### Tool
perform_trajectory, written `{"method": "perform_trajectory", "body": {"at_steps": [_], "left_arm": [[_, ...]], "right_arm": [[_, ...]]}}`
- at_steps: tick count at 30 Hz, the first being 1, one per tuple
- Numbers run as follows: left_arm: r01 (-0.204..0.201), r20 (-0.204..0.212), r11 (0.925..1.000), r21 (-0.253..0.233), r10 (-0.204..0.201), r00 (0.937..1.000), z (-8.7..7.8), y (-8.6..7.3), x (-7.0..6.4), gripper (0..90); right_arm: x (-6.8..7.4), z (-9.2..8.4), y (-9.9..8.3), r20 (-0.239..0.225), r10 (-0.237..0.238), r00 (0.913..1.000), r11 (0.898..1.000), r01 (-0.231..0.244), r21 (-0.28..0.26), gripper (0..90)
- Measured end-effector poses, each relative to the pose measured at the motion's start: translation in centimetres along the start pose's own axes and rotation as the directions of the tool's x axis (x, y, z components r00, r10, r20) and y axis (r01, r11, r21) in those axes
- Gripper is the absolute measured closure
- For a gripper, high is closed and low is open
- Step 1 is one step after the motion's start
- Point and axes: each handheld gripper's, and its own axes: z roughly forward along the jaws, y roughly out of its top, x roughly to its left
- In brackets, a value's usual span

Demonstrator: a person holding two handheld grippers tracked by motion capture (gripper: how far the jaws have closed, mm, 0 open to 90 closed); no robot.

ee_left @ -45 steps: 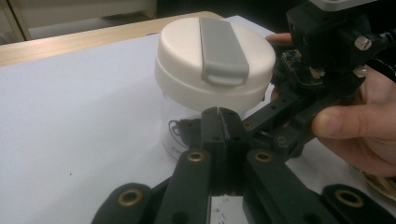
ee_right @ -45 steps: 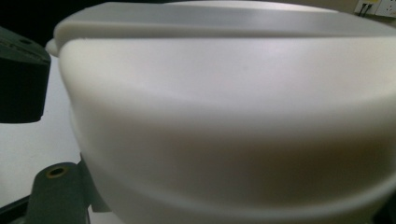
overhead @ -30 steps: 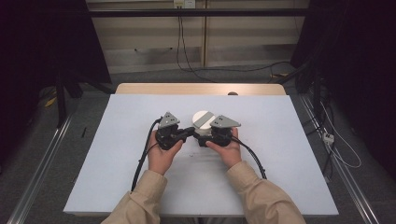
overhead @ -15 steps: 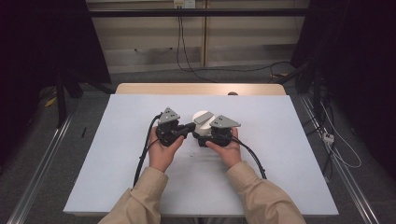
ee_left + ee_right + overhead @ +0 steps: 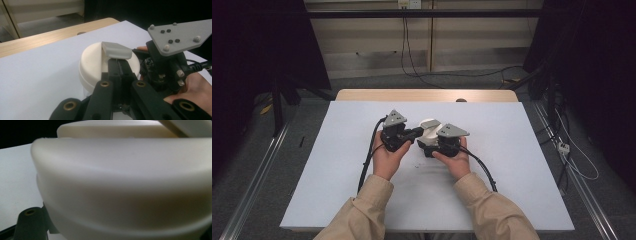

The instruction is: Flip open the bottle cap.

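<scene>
Left gripper (image 5: 117, 58) clenched on grey tab (image 5: 116, 50), frame centre, atop white lidded container (image 5: 95, 62). Right gripper (image 5: 432, 146) probably clamps container's side, lower right.

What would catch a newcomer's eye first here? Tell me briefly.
The white round container at the middle of the pale table, flanked by both black grippers. The left gripper has its jaws shut on the grey tab on the lid; the right gripper sits against the container's side.
</scene>
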Motion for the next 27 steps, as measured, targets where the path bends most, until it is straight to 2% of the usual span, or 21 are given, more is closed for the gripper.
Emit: {"method": "perform_trajectory", "body": {"at_steps": [14,27], "left_arm": [[-0.016,0.001,0.9999,-0.003,0.016,0.9999,0.7,1.6,0.0,90.0],[-0.014,-0.003,0.9999,-0.002,0.014,0.9999,1.6,2.6,0.0,90.0]], "right_arm": [[0.1,0.0,0.0,0.002,-0.004,1.0,1.0,0.004,0.002,18.6],[0.1,0.0,0.0,0.001,-0.005,1.0,1.0,0.005,0.002,18.6]]}}
